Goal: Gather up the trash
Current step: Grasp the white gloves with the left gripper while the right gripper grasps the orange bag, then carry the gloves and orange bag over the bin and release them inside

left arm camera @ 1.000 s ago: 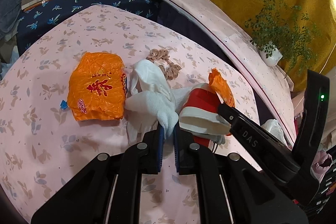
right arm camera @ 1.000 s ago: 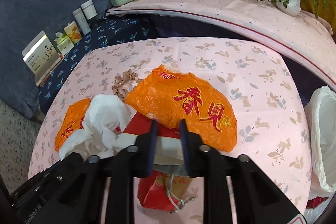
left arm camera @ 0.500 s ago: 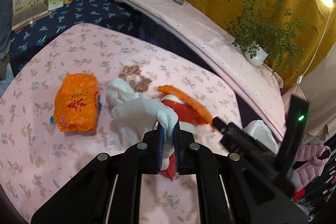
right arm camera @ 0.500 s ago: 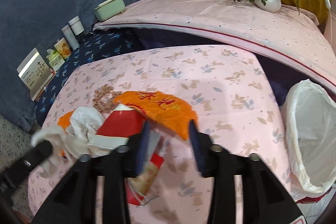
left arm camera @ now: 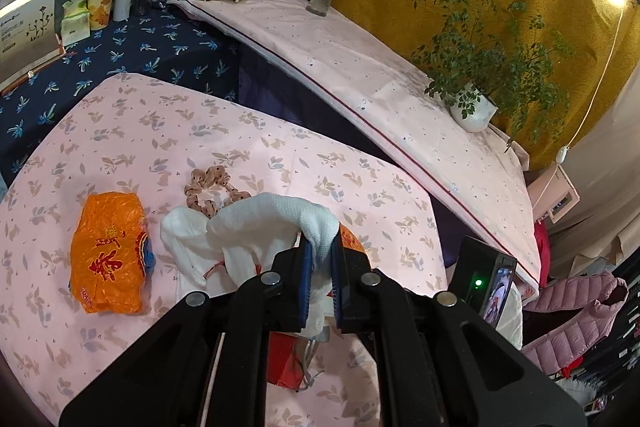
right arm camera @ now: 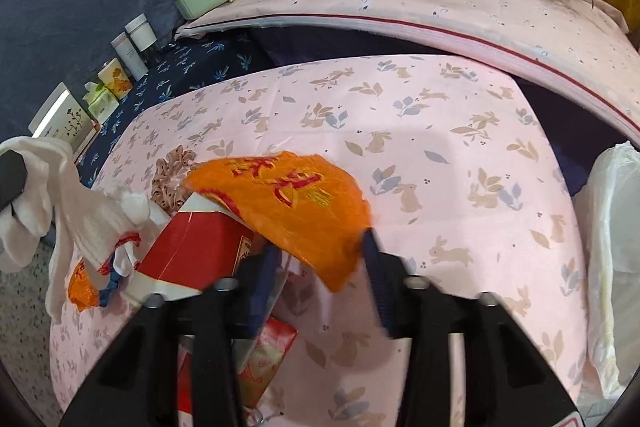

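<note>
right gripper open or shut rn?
Open. The right gripper has its jaws spread wide, with the orange wrapper lying loose between them, pinched by neither finger.

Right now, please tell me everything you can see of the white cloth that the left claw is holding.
The white cloth looks like soft, textured fabric, crumpled and folded over itself. The left claw is shut on one bunched fold, so that part is lifted while the rest hangs down toward the pink tablecloth. A thin red thread shows at its lower edge. It hangs beside the red box and near the brown scrunchie.
</note>
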Motion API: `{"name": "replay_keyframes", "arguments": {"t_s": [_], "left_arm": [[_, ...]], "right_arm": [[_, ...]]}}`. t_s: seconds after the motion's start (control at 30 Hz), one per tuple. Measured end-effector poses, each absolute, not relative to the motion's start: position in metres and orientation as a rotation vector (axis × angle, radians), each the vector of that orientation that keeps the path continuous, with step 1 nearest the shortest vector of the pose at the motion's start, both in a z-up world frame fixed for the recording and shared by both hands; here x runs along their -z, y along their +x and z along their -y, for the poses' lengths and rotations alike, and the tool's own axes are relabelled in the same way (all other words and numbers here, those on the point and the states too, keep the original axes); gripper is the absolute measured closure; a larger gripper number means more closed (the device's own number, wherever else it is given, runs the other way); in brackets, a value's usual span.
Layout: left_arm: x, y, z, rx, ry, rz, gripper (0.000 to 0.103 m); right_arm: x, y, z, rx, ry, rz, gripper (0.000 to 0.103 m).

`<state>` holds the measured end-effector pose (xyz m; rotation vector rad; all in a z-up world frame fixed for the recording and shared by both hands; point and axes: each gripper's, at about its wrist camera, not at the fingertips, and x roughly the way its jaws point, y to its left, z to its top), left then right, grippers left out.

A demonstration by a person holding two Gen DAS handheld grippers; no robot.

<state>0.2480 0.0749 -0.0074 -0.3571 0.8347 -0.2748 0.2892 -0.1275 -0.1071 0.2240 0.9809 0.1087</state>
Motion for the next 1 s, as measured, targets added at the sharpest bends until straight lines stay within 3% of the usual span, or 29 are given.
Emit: {"name": "replay_keyframes", "arguments": {"t_s": [0.03, 0.1, 0.47, 1.0], "left_arm": [[0.009, 0.25, -0.075, 0.273, -0.355, -0.839, 0.095], [0.011, 0.251, -0.073, 0.272, -0.349, -0.843, 0.095], [-0.004, 0.246, -0.038, 0.311, -0.306, -0.838, 0.095], [-0.044, 0.215, 0.078, 0.547, -0.247, -0.825, 0.095]], "right_arm": [[0.108, 0.29, 0.128, -0.109, 0.221, -0.986, 0.092], [0.108, 0.29, 0.13, -0.099, 0.223, -0.98, 0.099], [0.068, 0.271, 0.164, -0.056, 0.255, -0.893, 0.099], [0.015, 0.202, 0.289, 0.115, 0.358, -0.776, 0.099]]}}
